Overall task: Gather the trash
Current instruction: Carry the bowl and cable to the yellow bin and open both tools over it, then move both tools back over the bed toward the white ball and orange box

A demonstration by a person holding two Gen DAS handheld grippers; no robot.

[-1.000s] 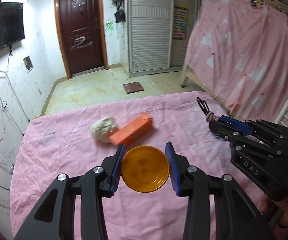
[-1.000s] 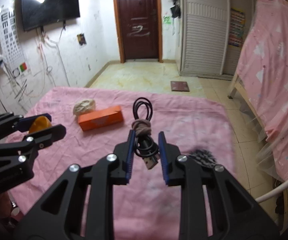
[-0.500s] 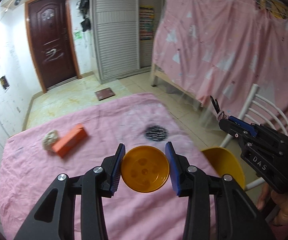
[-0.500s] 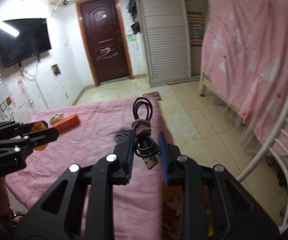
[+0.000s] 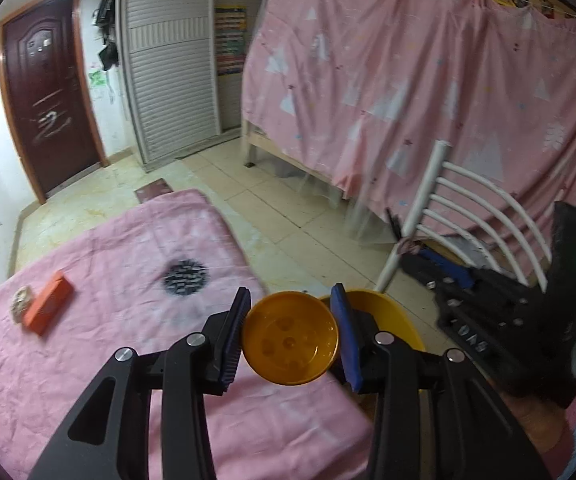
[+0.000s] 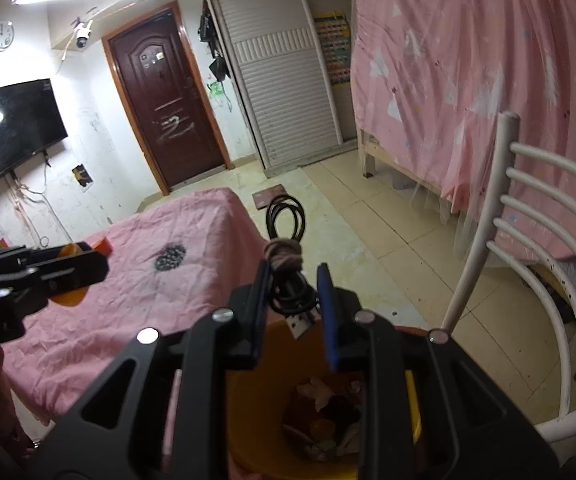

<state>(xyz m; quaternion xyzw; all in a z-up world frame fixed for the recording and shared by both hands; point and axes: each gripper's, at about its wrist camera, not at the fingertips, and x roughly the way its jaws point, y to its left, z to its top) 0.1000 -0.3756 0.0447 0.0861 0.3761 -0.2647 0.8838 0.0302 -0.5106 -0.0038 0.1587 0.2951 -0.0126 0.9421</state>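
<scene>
- Left wrist view: the left gripper [image 5: 290,338] is clamped on an orange cup [image 5: 290,340], its blue pads pressing the rim on both sides. It hangs at the near corner of the desk [image 5: 108,280] with the pink cloth, and the yellow bin [image 5: 392,316] shows just behind and below the cup.
- Two pieces of trash lie on the far side of the desk: an orange box [image 5: 48,304] and a crumpled wad [image 5: 20,304] touching it.
- The right gripper [image 5: 428,256] shows at the right edge, in front of a white chair [image 5: 468,208].
- Right wrist view: the right gripper [image 6: 294,292] is clamped on a coiled black cable [image 6: 286,240] tied with a band, held directly over the open bin [image 6: 248,408], which already has scraps in it.
- Step in hand, as I read it: carrying both pieces to the bin.
- Next move: the cable looks ready to drop, so those jaws need only part. The cup looks short of the opening and should go further over the rim first.
</scene>
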